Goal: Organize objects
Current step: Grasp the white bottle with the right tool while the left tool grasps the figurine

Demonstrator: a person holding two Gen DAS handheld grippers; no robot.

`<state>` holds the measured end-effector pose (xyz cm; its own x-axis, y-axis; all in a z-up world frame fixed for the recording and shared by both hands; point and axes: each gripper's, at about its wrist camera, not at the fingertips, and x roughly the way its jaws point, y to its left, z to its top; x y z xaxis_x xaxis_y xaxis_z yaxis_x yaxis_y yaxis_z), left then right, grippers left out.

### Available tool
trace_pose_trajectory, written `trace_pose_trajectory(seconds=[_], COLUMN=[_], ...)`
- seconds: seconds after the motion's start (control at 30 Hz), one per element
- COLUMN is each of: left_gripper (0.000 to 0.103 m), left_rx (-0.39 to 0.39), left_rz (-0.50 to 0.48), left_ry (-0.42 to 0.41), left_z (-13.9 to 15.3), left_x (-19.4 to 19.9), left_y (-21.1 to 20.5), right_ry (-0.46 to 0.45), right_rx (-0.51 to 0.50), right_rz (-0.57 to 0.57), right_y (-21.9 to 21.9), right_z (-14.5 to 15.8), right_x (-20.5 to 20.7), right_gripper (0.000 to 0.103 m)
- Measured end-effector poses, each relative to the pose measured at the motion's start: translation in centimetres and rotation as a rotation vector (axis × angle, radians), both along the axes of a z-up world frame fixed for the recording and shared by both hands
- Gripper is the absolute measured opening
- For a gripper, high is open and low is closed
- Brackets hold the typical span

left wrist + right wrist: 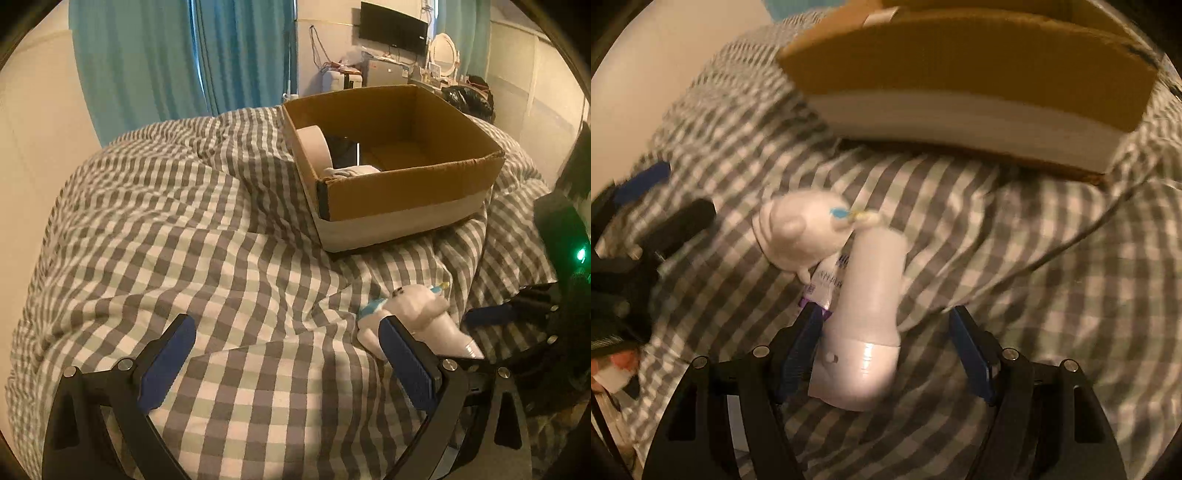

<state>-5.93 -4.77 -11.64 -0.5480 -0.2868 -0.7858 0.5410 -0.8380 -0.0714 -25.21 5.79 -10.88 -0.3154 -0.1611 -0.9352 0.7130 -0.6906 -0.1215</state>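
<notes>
A white bottle-like object [866,314] lies on the checked bedspread [1015,258] between the fingers of my right gripper [886,328], which is open around it. A white plush toy [805,229] and a small tube with purple print [827,284] lie against it. The same pile shows in the left wrist view [413,314], just right of my left gripper [288,332], which is open and empty over the bedspread [221,240]. The cardboard box [406,184] sits further back and holds a tape roll [314,146] and other items.
The box's side [960,74] stands close ahead of the right gripper. A dark cable [1071,243] runs across the bedspread at right. Blue curtains [184,55], a wall monitor [393,27] and a cluttered dresser [436,62] stand beyond the bed.
</notes>
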Motion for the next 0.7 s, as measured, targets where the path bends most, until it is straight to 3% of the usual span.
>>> trace_pose_trajectory(seconds=[0.07,0.1,0.27,0.5,0.6,0.7], left_gripper=[0.102,0.102,0.102,0.102,0.101,0.098], left_rx=[0.017,0.026,0.044,0.116,0.125,0.129], left_rz=[0.0,-0.005,-0.024,-0.115,-0.145,-0.159], left_ry=[-0.011,-0.014,0.0,0.013,-0.009,-0.026], left_z=[-0.2,-0.2,0.0,0.3,0.0,-0.3], left_x=[-0.1,-0.2,-0.1,-1.5,-2.9,-4.0], left_y=[-0.2,-0.2,-0.1,1.4,2.4,2.9], right_ry=[-0.047,-0.067,-0.06,0.174,0.238,0.242], right_rx=[-0.025,-0.043,-0.061,-0.086,-0.092,-0.111], right_rz=[0.025,0.03,0.032,0.086,0.077,0.071], right_y=[-0.4,-0.3,0.2,1.9,2.6,3.1], right_z=[-0.1,0.0,1.0,6.8,8.7,9.4], right_x=[-0.1,-0.2,0.1,0.0,-1.4,-2.3], right_gripper=[0.048,0.043,0.043,0.043,0.043,0.043])
